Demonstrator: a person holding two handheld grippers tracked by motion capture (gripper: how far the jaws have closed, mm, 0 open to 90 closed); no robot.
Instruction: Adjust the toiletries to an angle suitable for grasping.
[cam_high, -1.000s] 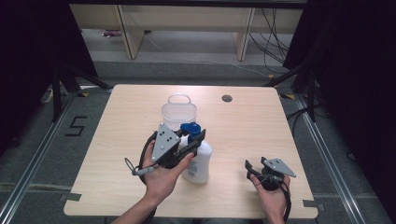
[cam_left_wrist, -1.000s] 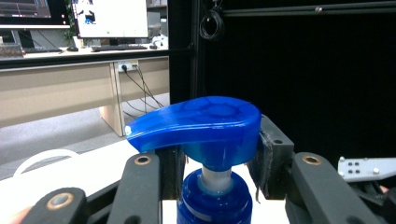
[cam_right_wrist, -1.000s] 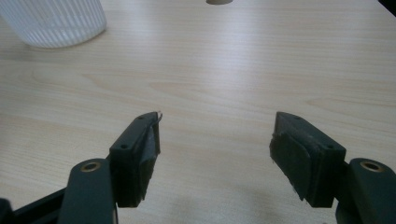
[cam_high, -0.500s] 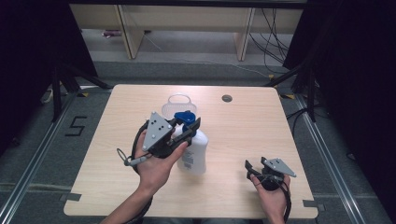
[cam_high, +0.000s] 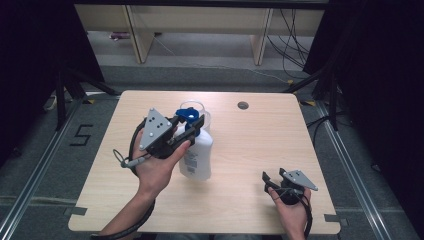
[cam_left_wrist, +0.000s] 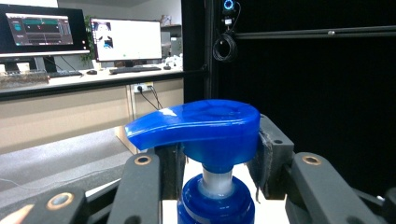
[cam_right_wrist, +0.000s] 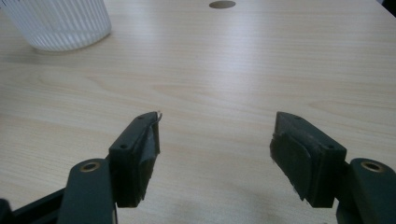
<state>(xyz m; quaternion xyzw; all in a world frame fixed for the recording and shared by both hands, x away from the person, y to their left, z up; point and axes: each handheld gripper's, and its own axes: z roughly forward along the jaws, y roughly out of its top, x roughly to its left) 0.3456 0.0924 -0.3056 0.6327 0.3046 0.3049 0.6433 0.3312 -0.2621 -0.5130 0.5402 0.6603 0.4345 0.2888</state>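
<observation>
The left gripper (cam_high: 192, 125) is grasping the pump bottle (cam_high: 196, 152) by its blue pump head (cam_left_wrist: 201, 128), the fingers (cam_left_wrist: 266, 154) clenched on either side of the head just above the neck. The bottle is sitting near the middle of the surface (cam_high: 250, 145), a little to the left, and whether its base is touching the wood I cannot tell. Just beyond it, on the far side, the ribbed clear cup (cam_right_wrist: 58, 21) is standing very close. The right gripper (cam_high: 280, 182) is resting low at the near right, well apart from the bottle, its fingers (cam_right_wrist: 140, 154) released and holding nothing.

The risk is lying in that grip: the head is smooth and rounded and it is the moving part of the pump, so the heavy white body may be swinging under it, or the head may be slipping out and the bottle tipping over. A swinging base could also be knocking the cup
</observation>
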